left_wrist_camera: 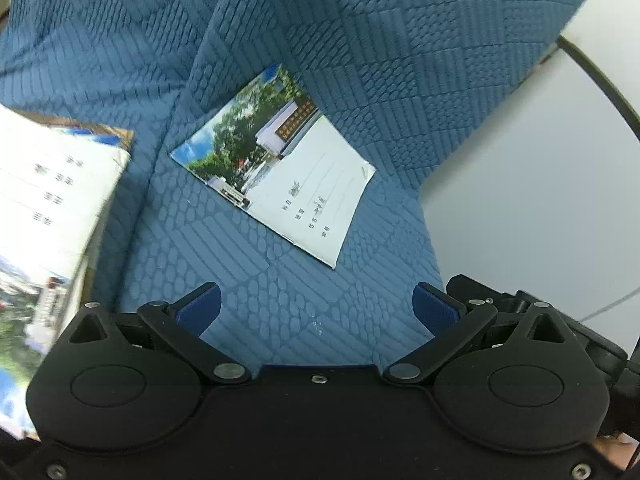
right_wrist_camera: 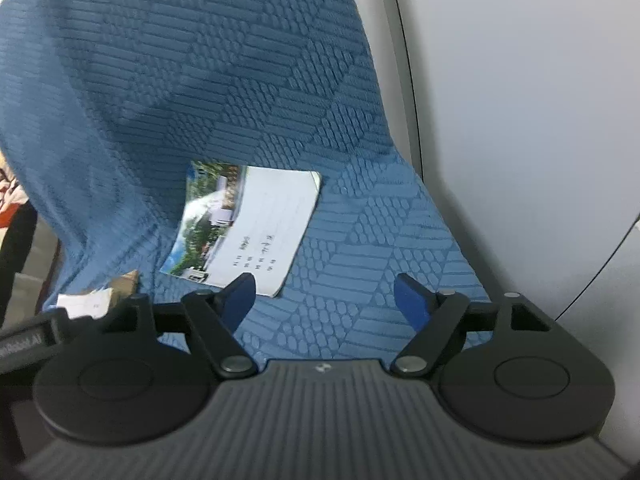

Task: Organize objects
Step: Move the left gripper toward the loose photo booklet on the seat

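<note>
so both views look down at a sofa-like seat under a blue textured cover (left_wrist_camera: pixel 320 80), embossed with brick and scale patterns, seat below and backrest rising toward the top of the frame.

left wrist view: the left claw (left_wrist_camera: pixel 316 308) sits at the bottom centre, its blue pads spread wide with nothing but cover between them. a thin notebook (left_wrist_camera: pixel 276 172) lies flat on the seat around the middle of the frame, turned at an angle, its far corner right by the crease where the backrest starts. the cover has a photo of trees and a white building on one half and a white half with ruled lines and a bit of handwriting. it is well clear of the pads. at the left edge there's a stack of similar notebooks (left_wrist_camera: pixel 52 208), blurry and cut off by the frame. pale wall (left_wrist_camera: pixel 540 180) on the right.

right wrist view: the right claw (right_wrist_camera: pixel 324 300) is at the bottom centre, jaws apart but not super wide, nothing gripped. same notebook (right_wrist_camera: pixel 248 232) sits centre-left; the left pad overlaps its near edge in the picture, but i can't tell if it touches. a corner of the stack (right_wrist_camera: pixel 100 296) peeks out at lower left, next to the other claw's black body. white wall (right_wrist_camera: pixel 520 120) fills the right side.
</note>
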Demonstrator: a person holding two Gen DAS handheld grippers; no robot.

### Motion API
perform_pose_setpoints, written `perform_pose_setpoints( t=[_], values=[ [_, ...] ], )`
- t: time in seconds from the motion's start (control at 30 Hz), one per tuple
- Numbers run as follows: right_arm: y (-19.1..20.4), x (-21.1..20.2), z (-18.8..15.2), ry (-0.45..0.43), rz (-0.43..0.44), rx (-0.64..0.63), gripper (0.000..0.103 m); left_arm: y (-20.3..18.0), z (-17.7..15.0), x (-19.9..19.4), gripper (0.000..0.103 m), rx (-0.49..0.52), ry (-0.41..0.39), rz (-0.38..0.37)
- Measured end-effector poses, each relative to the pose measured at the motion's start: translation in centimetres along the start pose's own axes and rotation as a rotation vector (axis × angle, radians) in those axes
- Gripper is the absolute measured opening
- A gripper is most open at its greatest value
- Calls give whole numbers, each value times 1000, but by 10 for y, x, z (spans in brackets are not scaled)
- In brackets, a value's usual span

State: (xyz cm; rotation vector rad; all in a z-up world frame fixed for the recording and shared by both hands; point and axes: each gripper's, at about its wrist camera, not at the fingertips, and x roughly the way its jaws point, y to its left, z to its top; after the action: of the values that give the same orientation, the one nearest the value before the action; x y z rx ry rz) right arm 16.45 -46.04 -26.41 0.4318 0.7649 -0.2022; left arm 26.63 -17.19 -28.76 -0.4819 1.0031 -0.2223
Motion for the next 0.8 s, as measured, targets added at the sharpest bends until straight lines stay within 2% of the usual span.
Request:
perform_pose_setpoints(
  t=[0.1, 0.33, 0.4, 0.47, 0.57, 0.8],
  values=[
    [-4, 11, 5, 11, 8, 19, 74, 3, 2, 15, 101, -35, 13, -19],
    [-10, 43, 12, 50, 4, 69, 74, 6, 4, 50, 93, -102, 34, -47],
    [-11, 52, 15, 62, 7, 84, 74, 9, 6, 60, 89, -128, 42, -58],
    [-13, 59, 17, 71, 10, 102, 74, 13, 7, 70, 78, -156, 59, -84],
    [-18, 73, 22, 91, 21, 141, 74, 20, 9, 82, 69, -203, 79, -110],
    [-24, 98, 33, 123, 60, 231, 74, 28, 18, 101, 67, -368, 113, -209]
  ],
)
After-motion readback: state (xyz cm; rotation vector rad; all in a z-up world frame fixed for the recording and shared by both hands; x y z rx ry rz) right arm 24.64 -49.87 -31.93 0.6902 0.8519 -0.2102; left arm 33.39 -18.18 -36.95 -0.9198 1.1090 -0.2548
